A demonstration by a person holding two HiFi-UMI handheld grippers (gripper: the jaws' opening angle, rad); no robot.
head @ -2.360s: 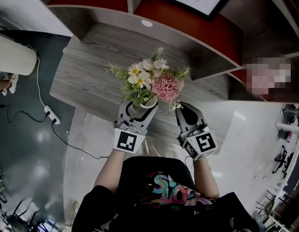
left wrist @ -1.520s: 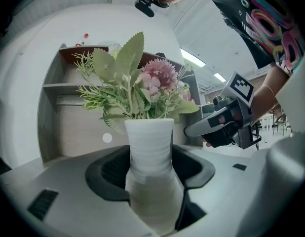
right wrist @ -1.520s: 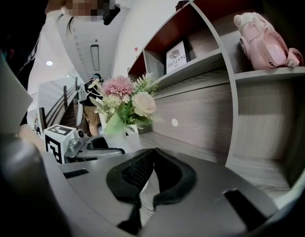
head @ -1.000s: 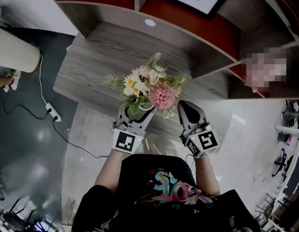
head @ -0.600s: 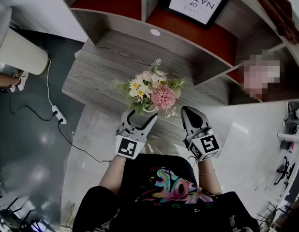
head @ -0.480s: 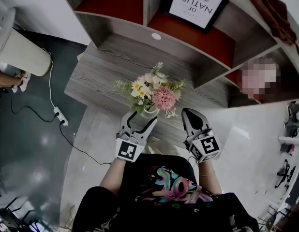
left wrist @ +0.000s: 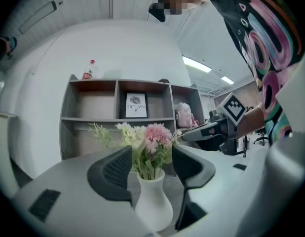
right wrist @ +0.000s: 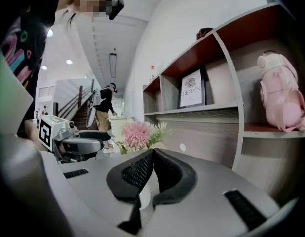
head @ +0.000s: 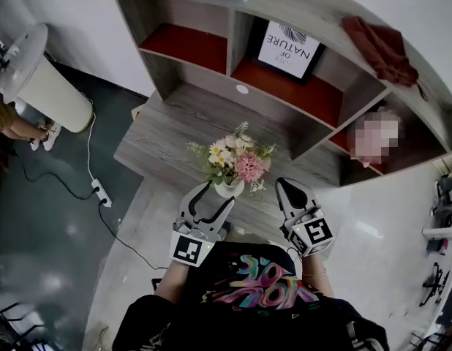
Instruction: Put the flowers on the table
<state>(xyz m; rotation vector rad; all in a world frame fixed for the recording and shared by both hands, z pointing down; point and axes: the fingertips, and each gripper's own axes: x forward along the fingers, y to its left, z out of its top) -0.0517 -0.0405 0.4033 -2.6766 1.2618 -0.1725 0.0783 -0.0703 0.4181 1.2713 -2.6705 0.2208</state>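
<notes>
The flowers, pink, white and yellow, stand upright in a white vase near the front edge of the grey wooden table. My left gripper is open just in front of the vase, with one jaw to each side and neither gripping it. In the left gripper view the vase and flowers show between the wide-apart fingers. My right gripper is shut and empty, to the right of the vase. Its jaws meet in the right gripper view, with the flowers beyond them.
Behind the table stands a shelf unit with a framed print, a brown cloth and a pink plush toy. A white cylinder, a person's legs and a power strip on a cable are on the floor at left.
The left gripper, earlier shut on the vase, has opened and drawn back toward me. The vase now stands alone on the table. The head view has pulled back and up.
</notes>
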